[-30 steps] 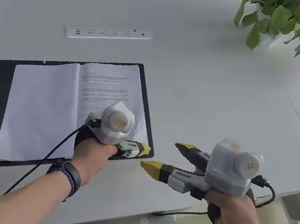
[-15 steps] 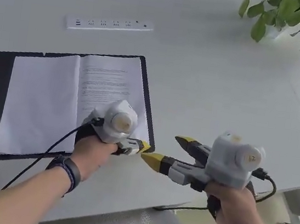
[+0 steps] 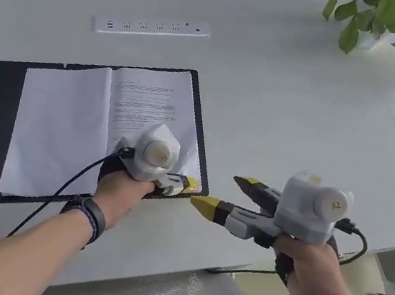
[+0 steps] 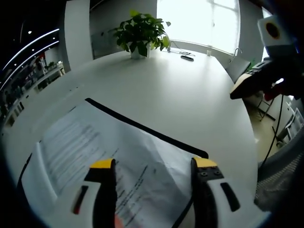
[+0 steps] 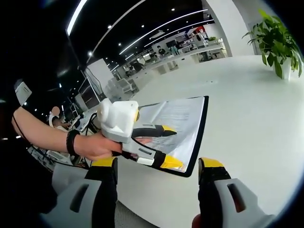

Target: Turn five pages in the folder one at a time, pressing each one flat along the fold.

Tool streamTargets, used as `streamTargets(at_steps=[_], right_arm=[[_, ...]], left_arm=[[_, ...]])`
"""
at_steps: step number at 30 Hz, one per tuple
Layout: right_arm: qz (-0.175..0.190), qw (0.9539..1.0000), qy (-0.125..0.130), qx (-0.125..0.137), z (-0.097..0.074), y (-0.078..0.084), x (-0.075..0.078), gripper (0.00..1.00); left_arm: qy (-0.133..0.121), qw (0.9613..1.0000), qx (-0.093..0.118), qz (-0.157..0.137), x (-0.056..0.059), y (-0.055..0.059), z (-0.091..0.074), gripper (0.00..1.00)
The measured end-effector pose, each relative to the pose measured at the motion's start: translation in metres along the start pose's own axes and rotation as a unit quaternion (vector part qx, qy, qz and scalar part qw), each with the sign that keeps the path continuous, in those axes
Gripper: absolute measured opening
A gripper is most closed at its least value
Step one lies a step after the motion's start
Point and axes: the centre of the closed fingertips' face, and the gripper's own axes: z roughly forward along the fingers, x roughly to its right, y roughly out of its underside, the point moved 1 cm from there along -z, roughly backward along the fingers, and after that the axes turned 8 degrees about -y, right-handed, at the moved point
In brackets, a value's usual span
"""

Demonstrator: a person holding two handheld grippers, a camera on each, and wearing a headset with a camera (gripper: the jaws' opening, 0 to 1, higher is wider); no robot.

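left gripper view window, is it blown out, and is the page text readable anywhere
Left gripper view: window blown to white, page text blurred and bowed by fisheye. Head view: text soft, unreadable. Right gripper view: text too small to read.

an open-plan office: a big white table (image 3: 294, 131) with a power strip (image 3: 152, 27) at the upper left, a potted plant (image 3: 388, 23) upper right, rows of desks (image 5: 190, 50) under ceiling light strips (image 5: 80, 16) at the top.
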Motion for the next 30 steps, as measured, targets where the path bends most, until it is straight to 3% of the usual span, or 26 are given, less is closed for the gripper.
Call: streamTargets(at_steps=[11, 15, 20, 28, 30], right_arm=[[-0.002, 1.0000, -0.005, 0.000, 0.008, -0.004, 0.000, 0.67], [-0.001, 1.0000, -0.008, 0.000, 0.009, -0.004, 0.000, 0.67], [0.001, 0.9999, -0.010, -0.001, 0.009, -0.002, 0.002, 0.66], [0.017, 0.9997, -0.017, 0.008, 0.014, -0.003, 0.012, 0.63], [0.017, 0.9996, -0.019, 0.008, 0.016, -0.005, 0.014, 0.62]], left_arm=[[-0.008, 0.9999, 0.011, -0.001, -0.005, 0.003, -0.003, 0.56], [-0.005, 1.0000, 0.006, -0.005, -0.007, 0.002, -0.004, 0.53], [-0.002, 0.9998, 0.005, -0.020, -0.007, 0.002, -0.007, 0.50], [-0.006, 0.9977, 0.013, -0.067, -0.012, 0.002, -0.009, 0.44], [-0.005, 0.9984, 0.011, -0.055, -0.011, 0.003, -0.009, 0.43]])
